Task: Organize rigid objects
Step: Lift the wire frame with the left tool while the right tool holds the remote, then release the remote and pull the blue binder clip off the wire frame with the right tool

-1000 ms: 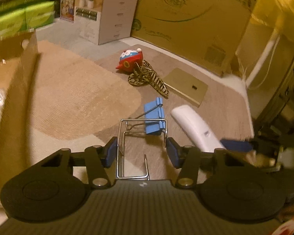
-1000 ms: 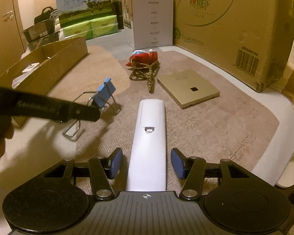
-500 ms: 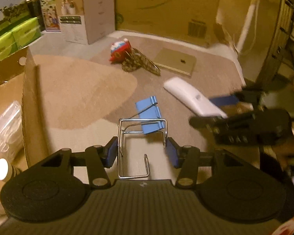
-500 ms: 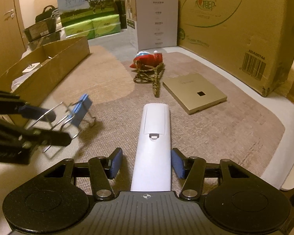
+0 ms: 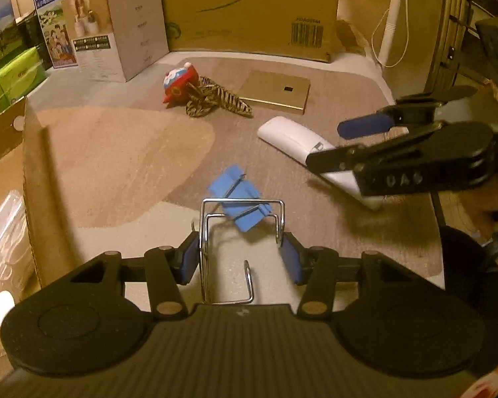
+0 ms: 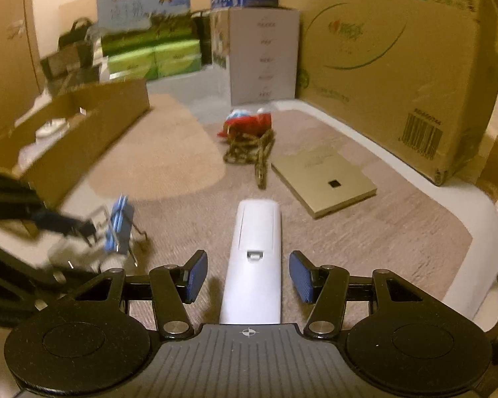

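My left gripper [image 5: 239, 258] is shut on a metal wire rack [image 5: 215, 248], held above the carpet; a blue binder clip [image 5: 240, 195] hangs at its far end, also seen in the right wrist view [image 6: 118, 229]. My right gripper [image 6: 247, 278] is open, its blue pads either side of a white remote [image 6: 255, 258] lying on the carpet, not touching it. The right gripper [image 5: 365, 136] shows in the left wrist view over the remote [image 5: 292, 137]. The left gripper [image 6: 66, 225] shows blurred in the right wrist view.
An open cardboard box [image 5: 26, 152] stands to the left, also in the right wrist view [image 6: 83, 122]. A red toy [image 5: 179, 83], a striped cord [image 5: 215, 99] and a flat gold box [image 5: 277, 91] lie further back. Large cartons [image 6: 381, 49] line the far edge.
My left gripper has lifted the wire rack with the clip and swung left toward the cardboard box. My right gripper has edged forward along the remote, still open.
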Demonstrator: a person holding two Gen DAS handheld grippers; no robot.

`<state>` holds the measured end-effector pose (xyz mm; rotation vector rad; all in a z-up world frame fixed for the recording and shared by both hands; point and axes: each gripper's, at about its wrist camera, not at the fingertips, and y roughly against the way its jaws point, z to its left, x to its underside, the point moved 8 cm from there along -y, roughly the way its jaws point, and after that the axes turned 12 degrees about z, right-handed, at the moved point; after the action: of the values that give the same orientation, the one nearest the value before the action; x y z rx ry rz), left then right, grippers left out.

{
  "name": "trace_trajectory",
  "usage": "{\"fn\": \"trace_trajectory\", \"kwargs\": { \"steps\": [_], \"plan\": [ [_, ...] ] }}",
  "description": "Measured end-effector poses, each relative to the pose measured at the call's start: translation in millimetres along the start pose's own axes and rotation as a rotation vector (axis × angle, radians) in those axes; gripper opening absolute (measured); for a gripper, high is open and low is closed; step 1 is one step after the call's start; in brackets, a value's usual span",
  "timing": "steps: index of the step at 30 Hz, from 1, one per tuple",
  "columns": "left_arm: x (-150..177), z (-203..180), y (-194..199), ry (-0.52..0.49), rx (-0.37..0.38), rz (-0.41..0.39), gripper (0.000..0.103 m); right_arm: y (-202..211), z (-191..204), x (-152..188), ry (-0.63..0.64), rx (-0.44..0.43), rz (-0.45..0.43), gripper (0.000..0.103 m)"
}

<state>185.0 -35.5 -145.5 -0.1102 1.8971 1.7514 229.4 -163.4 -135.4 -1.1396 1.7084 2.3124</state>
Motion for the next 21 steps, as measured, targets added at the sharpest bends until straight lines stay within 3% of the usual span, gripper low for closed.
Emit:
{"fn": "trace_trajectory", "kwargs": {
  "steps": [3, 6, 15, 21],
  "plan": [
    [3, -4, 8, 0.0, 0.069, -0.019, 0.048, 2, 2, -3, 0.012, -0.004, -0.001, 0.055],
    [9, -8, 9, -0.06, 0.02, 0.005, 0.048, 4, 4, -6, 0.002, -0.027, -0.005, 0.055],
    [21, 2, 13, -0.071, -0.042, 0.025, 0.048, 12, 42, -20, -0.092, -0.345, 0.031, 0.054],
    [28, 7, 16, -0.071, -0.072, 0.0, 0.048, -7, 59, -24, -0.195, -0.451, 0.131, 0.054]
  ]
}}
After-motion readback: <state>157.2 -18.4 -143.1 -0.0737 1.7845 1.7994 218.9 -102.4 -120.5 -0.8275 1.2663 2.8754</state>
